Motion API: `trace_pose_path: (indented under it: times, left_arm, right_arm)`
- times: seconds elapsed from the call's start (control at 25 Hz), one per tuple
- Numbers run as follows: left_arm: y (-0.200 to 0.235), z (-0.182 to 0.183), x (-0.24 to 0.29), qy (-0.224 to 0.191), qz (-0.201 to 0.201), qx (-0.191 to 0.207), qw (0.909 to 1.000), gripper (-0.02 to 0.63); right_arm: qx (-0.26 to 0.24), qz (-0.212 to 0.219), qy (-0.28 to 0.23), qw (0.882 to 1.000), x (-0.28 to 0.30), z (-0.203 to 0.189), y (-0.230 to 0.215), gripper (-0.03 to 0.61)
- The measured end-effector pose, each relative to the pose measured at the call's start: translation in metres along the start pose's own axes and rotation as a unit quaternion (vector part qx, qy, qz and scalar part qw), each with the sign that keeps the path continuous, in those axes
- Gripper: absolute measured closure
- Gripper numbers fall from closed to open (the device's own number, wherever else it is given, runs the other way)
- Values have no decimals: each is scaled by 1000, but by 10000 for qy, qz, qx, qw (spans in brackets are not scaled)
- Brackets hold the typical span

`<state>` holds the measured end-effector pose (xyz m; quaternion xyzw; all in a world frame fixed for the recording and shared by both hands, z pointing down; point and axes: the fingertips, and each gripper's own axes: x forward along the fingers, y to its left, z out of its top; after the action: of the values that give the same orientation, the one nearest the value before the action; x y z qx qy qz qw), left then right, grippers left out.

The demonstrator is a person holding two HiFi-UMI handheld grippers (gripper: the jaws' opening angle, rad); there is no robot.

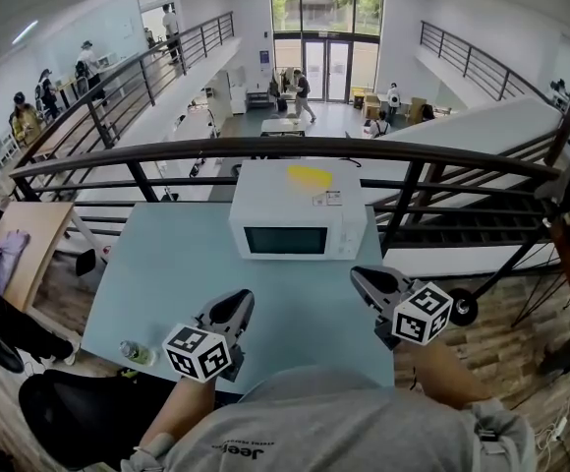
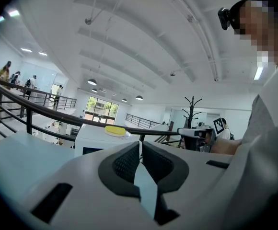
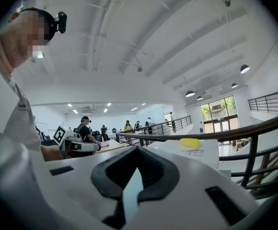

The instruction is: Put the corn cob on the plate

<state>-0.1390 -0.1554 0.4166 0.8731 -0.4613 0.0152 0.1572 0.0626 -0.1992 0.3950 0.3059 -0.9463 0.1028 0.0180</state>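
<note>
A yellow object [image 1: 309, 175] lies on top of the white microwave [image 1: 298, 209] at the far side of the pale blue table [image 1: 167, 273]. It also shows in the left gripper view as a yellow object [image 2: 115, 131] and in the right gripper view as a yellow object [image 3: 190, 143]. I cannot tell whether it is the corn cob or a plate. My left gripper [image 1: 238, 299] hovers over the table's near edge, shut and empty. My right gripper [image 1: 358, 275] hangs near the table's right edge, also shut with nothing in it. Both point level toward the microwave.
A dark railing [image 1: 265, 148] runs behind the table, with a drop to the lower floor beyond. A small bottle [image 1: 136, 352] lies at the table's near left corner. A black chair [image 1: 79, 411] stands at lower left, a wooden table [image 1: 29, 244] further left.
</note>
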Motion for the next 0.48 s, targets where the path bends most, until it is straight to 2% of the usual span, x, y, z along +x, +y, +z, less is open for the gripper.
trace_pose_path:
  times: [0.48]
  left_arm:
    - [2,0,2,-3,15,3,10000,581]
  right_arm:
    - [-192,42,64,9998,3,-3,1,563]
